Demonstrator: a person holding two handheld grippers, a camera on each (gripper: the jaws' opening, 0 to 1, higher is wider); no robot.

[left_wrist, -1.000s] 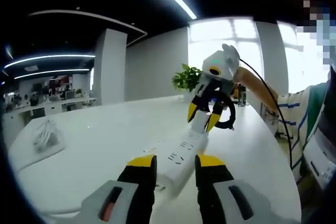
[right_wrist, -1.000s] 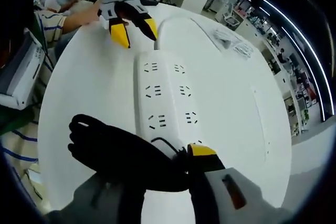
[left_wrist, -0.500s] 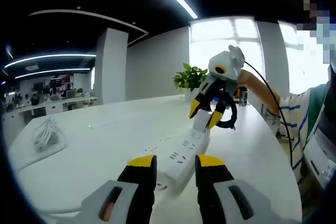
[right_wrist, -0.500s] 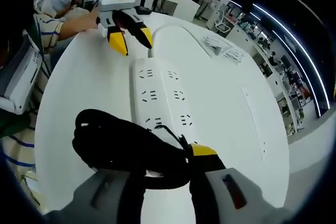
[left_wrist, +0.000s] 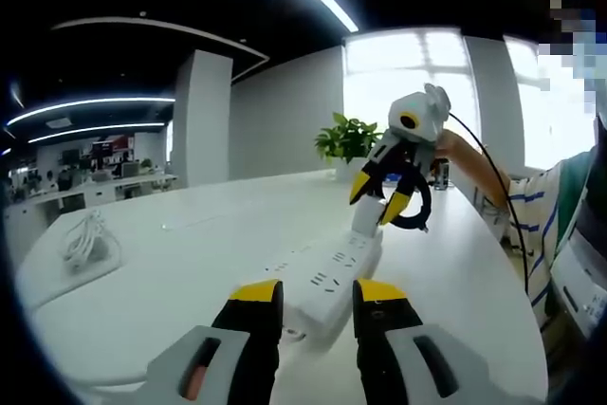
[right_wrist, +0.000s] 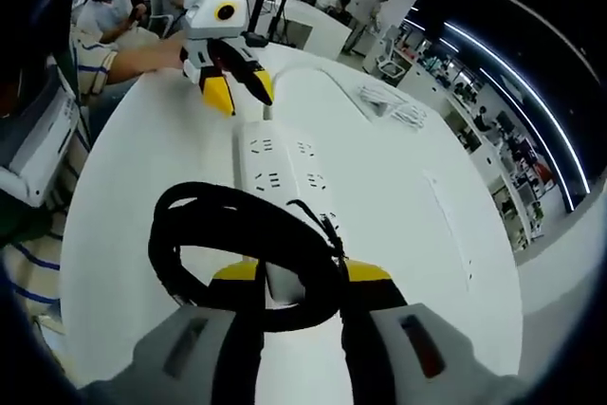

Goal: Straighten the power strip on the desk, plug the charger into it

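A white power strip (left_wrist: 327,277) lies lengthwise on the white desk (left_wrist: 171,272), its near end between the jaws of my left gripper (left_wrist: 318,293). Those jaws stand apart, and I cannot tell whether they touch the strip. In the right gripper view the strip (right_wrist: 280,168) runs away from me towards the left gripper (right_wrist: 237,90), which stands at its far end by the white cord (right_wrist: 289,71). My right gripper (right_wrist: 302,274) is shut on a white charger (right_wrist: 283,284), with its black coiled cable (right_wrist: 237,234) looped around the jaws. It hovers above the strip's other end (left_wrist: 379,198).
A bundled white cable (left_wrist: 85,239) lies at the desk's left side, and appears again (right_wrist: 394,101) past the strip. A potted plant (left_wrist: 346,139) stands at the far edge. A person's striped sleeve (left_wrist: 541,206) and a white device (right_wrist: 28,139) sit by the desk.
My right gripper has lifted the charger and its black coil up off the strip. The left gripper has stayed at the strip's end.
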